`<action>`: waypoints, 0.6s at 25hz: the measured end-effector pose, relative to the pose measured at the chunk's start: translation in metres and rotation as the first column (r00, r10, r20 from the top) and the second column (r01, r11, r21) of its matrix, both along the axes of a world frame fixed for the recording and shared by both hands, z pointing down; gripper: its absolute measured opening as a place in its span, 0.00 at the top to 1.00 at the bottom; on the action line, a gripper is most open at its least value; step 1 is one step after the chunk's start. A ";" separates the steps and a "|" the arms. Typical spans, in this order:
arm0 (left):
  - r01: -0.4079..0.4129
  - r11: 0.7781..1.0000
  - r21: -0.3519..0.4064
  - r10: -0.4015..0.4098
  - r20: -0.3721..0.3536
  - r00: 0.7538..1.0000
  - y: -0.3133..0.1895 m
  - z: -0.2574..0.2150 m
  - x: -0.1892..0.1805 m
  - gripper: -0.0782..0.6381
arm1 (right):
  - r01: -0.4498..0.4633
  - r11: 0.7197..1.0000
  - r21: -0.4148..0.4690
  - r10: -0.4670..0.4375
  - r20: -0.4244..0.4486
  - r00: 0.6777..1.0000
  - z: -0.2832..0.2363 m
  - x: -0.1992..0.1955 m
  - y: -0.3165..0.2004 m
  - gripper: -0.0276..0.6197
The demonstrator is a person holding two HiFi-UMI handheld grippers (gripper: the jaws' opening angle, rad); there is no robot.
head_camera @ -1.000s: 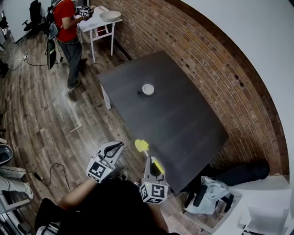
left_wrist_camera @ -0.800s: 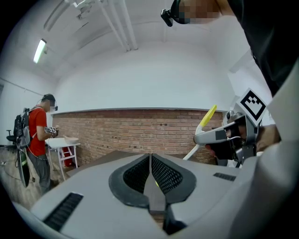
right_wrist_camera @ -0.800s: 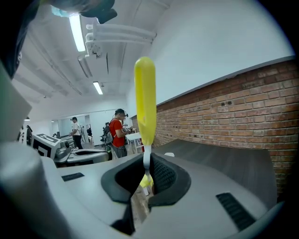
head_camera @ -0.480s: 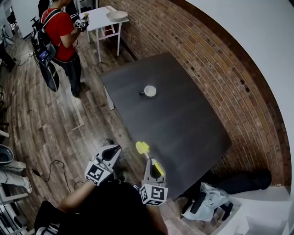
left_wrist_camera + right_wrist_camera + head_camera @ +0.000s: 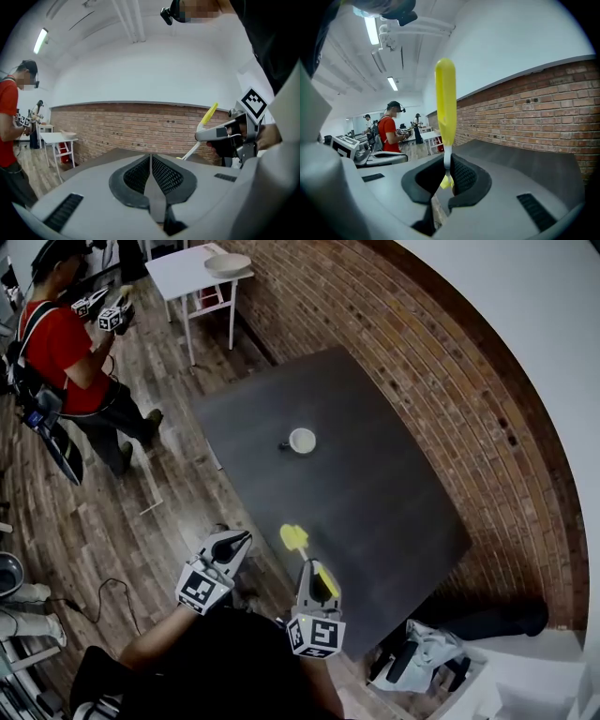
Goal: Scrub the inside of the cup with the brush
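Brush [image 5: 292,538] clamped in right tool [image 5: 312,570], jaws pinched on its white neck, yellow head out at 11 o'clock. Left tool [image 5: 242,539] alongside, jaws closed w/ nothing held. Cup [image 5: 302,441] well off at 12 o'clock on tabletop [image 5: 375,493]. Scrubbing not begun, basically all left.

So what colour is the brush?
The brush is yellow, with a thin white neck; the right gripper view shows it best.
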State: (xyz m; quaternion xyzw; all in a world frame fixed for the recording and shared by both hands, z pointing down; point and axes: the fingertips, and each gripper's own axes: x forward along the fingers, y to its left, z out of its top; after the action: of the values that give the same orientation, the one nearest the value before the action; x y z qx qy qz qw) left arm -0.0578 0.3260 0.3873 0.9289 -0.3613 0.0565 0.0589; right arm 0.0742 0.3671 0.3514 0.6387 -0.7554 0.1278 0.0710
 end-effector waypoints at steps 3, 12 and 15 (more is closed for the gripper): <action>-0.027 1.000 0.002 0.027 0.023 0.999 -0.036 0.002 -0.003 0.83 | -0.025 1.000 -0.006 0.025 -0.003 1.000 0.002 -0.004 -0.036 0.88; -0.127 0.992 -0.025 0.128 0.026 0.992 -0.140 0.012 -0.022 0.83 | -0.123 0.991 -0.047 0.123 -0.017 0.992 0.008 -0.026 -0.134 0.88; -0.168 0.985 -0.036 0.169 0.027 0.985 -0.168 0.018 -0.025 0.83 | -0.169 0.984 -0.059 0.168 -0.023 0.985 0.010 -0.031 -0.159 0.88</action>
State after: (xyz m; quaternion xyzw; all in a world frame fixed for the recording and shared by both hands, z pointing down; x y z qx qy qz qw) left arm -0.0830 0.1578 0.4055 0.9541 -0.2811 0.0811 0.0642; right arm 0.0436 0.2082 0.3610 0.6992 -0.6936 0.1506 0.0864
